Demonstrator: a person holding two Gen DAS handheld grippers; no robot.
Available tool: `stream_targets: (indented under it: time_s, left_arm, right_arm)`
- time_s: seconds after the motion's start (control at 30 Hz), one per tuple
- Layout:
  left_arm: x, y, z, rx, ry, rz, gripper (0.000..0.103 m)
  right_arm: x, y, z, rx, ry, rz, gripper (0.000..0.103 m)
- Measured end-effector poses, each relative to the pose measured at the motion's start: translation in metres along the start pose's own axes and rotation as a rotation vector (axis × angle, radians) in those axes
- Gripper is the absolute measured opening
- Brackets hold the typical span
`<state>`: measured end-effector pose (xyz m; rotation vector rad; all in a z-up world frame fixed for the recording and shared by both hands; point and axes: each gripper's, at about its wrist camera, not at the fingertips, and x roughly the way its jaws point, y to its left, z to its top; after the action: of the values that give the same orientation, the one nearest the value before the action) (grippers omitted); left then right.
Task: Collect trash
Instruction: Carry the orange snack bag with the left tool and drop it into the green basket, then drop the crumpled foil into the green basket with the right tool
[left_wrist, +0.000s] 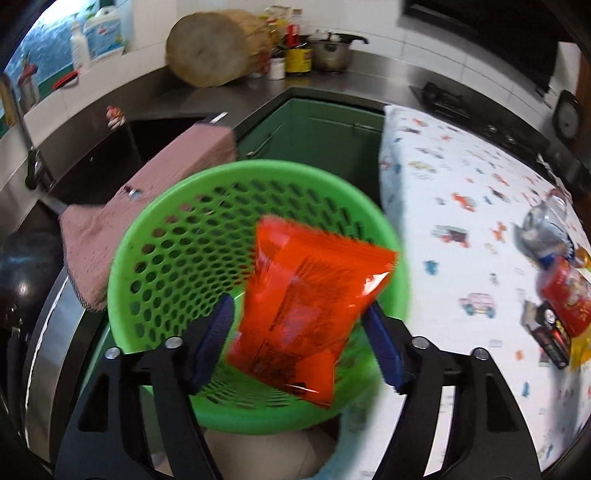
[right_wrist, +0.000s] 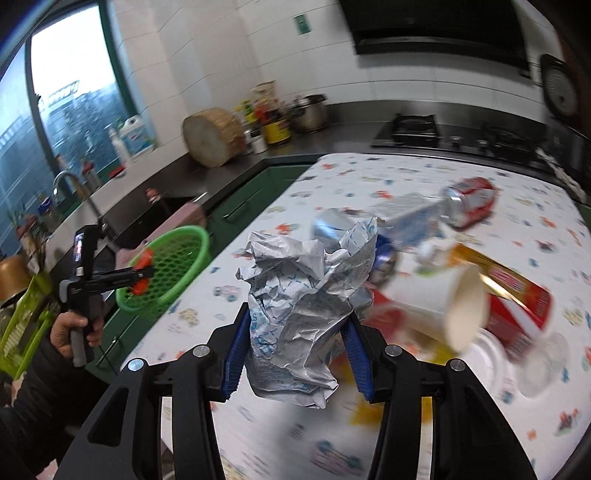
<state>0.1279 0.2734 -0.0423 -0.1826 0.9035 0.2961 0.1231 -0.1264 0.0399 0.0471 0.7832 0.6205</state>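
In the left wrist view my left gripper (left_wrist: 299, 332) is open; an orange snack packet (left_wrist: 306, 310) hangs loose between its blue pads, over the green perforated basket (left_wrist: 173, 258). In the right wrist view my right gripper (right_wrist: 295, 347) is shut on a crumpled white-and-blue paper wrapper (right_wrist: 299, 302), held above the table. The basket (right_wrist: 166, 273) and the left gripper (right_wrist: 142, 277) show at the left there. More trash lies on the table: a paper cup (right_wrist: 439, 302), a red can (right_wrist: 472, 199), a blue can (right_wrist: 332, 221) and a red box (right_wrist: 517, 302).
The table has a white cloth with car prints (left_wrist: 461, 221). A pink towel (left_wrist: 147, 206) hangs over the sink edge. The counter holds a wooden chopping block (right_wrist: 212, 136), a pot (right_wrist: 310, 112), bottles and a gas hob (right_wrist: 413, 129).
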Motion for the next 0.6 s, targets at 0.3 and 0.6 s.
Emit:
stream_targets:
  time_s: [0.3,0.6]
  left_arm:
    - [-0.012,0.036,-0.011,-0.100,-0.030,-0.022,0.089]
    - [-0.054,0.065,-0.043,-0.168,-0.087,0.031,0.093]
  right_arm:
    - [0.061,0.056,0.028,-0.071,0.074,0.112,0.047]
    - [0.137,0.127,0.048,-0.152,0.142,0.211,0.047]
